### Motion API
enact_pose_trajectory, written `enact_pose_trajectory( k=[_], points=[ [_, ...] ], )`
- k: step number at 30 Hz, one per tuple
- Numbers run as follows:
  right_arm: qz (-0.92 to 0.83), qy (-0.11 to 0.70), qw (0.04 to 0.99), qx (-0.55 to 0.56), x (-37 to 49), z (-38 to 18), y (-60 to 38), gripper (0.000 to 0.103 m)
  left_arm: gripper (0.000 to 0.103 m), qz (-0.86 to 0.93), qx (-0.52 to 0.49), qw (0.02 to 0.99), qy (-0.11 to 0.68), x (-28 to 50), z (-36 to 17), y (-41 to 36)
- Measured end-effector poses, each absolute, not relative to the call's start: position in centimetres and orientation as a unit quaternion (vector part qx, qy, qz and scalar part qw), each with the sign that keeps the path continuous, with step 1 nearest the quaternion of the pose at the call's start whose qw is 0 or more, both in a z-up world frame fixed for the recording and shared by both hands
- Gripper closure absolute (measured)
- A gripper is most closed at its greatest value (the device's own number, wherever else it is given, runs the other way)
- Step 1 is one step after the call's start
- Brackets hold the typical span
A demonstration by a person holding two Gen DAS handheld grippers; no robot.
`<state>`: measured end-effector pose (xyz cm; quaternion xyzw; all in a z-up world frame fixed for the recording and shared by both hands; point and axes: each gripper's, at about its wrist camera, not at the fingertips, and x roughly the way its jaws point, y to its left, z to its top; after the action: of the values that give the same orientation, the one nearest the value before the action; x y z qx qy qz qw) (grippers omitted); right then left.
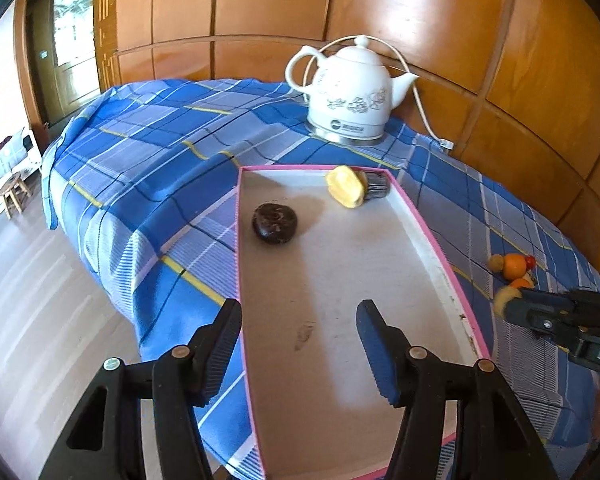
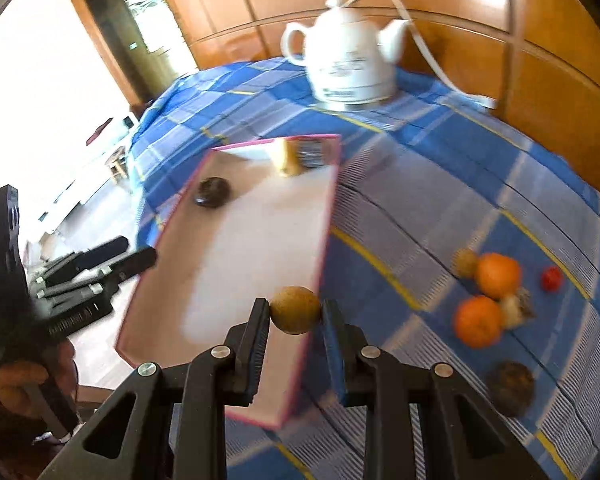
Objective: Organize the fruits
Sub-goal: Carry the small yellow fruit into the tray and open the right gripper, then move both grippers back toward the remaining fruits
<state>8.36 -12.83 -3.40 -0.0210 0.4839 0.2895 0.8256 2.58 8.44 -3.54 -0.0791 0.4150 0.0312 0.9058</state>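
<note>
Clamping a small brown fruit (image 2: 295,310) w/ my right tool (image 2: 295,312), pink-rimmed tray (image 2: 328,216) just ahead. Left tool (image 1: 298,344) apart, nothing between, over tray's near end.

You can read very little here; on the right gripper (image 1: 500,305), at the frame's edge, white letters begin "DA" — the rest is cut off; the kettle (image 1: 350,92) base carries a dark label with a round logo — its lettering is too small to read.

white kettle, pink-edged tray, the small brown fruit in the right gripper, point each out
white kettle (image 1: 350,92), left wrist view, middle of its body
pink-edged tray (image 1: 432,236), left wrist view, right wall
small brown fruit (image 2: 295,309), right wrist view, its centre
</note>
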Motion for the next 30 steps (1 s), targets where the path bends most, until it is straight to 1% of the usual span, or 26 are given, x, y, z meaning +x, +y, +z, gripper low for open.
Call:
enact_pose_trajectory(
  k=[6,8,10,30],
  points=[
    [0.295,0.486,0.823,-0.013,10.6,-3.8,-8.9,0.075,0.043,0.031,-0.086,0.904,0.418,2.4,-3.8,9.0],
    [0.283,0.484,0.828,-0.015,11.2,-4.0,-8.3,0.071,0.043,0.03,-0.085,0.904,0.418,2.4,-3.8,9.1],
    [0.279,0.487,0.828,-0.01,11.4,-4.1,-8.1,0.07,0.043,0.029,-0.086,0.903,0.419,2.3,-4.0,9.2],
    [0.236,0.48,0.843,-0.051,6.6,-4.0,-14.2,0.068,0.043,0.011,-0.062,0.907,0.417,2.1,-3.5,7.3]
  ],
)
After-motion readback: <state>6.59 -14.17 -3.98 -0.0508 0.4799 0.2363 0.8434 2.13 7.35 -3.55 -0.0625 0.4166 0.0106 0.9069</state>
